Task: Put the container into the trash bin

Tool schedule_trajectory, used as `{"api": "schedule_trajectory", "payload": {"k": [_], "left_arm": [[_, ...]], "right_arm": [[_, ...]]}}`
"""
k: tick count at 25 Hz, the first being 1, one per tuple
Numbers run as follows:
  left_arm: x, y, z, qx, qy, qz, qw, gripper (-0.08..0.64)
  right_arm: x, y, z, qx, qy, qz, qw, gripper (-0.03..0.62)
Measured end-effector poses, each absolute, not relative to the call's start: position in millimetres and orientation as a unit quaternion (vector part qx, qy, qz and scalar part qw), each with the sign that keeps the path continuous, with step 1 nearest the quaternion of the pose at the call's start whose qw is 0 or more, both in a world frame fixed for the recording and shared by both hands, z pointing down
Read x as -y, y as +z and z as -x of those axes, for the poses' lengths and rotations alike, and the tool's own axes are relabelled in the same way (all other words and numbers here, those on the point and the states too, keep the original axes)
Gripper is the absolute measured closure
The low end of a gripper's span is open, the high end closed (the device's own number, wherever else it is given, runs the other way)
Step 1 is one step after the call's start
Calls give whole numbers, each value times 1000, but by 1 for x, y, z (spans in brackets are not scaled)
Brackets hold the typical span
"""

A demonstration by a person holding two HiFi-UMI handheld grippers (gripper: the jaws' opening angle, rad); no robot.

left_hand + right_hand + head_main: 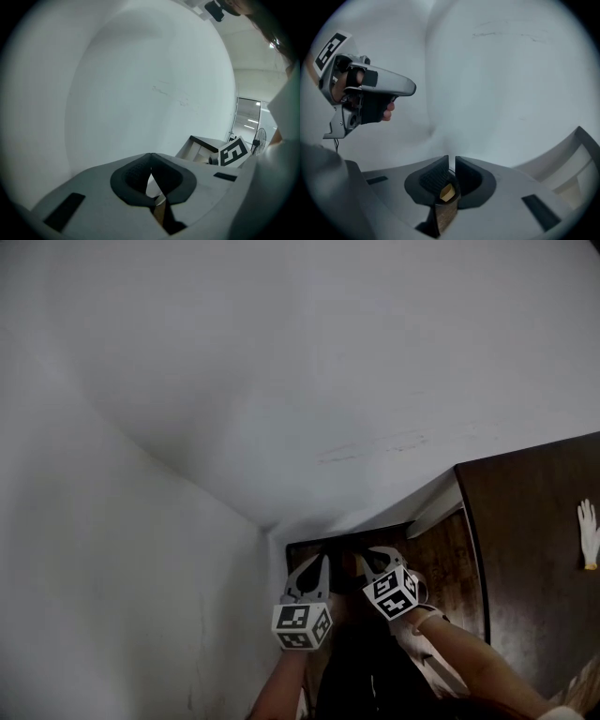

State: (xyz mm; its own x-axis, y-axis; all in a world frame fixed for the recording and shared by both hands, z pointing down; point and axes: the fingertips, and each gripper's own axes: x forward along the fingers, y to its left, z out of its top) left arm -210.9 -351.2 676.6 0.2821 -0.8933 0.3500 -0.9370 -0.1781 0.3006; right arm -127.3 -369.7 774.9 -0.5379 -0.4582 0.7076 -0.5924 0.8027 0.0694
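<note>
The container shows in no view. The left tongs (315, 566) are clenched empty with tips touching, and the right tongs (376, 559) are all but closed on nothing. They sit side by side, just left of the dark wooden worktop (534, 549). White walls (281, 381) meet in a corner behind the worktop. A white glove (588, 532) lies on its right part.

Plain white plaster walls (281, 381) meet in a shadowed corner and fill most of the head view. Faint grey scuff marks (375, 444) cross the right-hand wall. A dark brown wooden surface (534, 559) stands against it at lower right. The left gripper view shows a distant corridor with ceiling strip lights (257, 103) and a standing fan (259, 138).
</note>
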Motion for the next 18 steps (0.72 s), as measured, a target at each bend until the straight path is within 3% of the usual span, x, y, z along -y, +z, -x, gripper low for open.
{"api": "schedule_trajectory", "payload": {"k": [18], "left_arm": [[338, 584, 193, 602, 43, -767, 215, 540]], "right_arm": [[357, 649, 123, 894, 70, -313, 313, 558]]}}
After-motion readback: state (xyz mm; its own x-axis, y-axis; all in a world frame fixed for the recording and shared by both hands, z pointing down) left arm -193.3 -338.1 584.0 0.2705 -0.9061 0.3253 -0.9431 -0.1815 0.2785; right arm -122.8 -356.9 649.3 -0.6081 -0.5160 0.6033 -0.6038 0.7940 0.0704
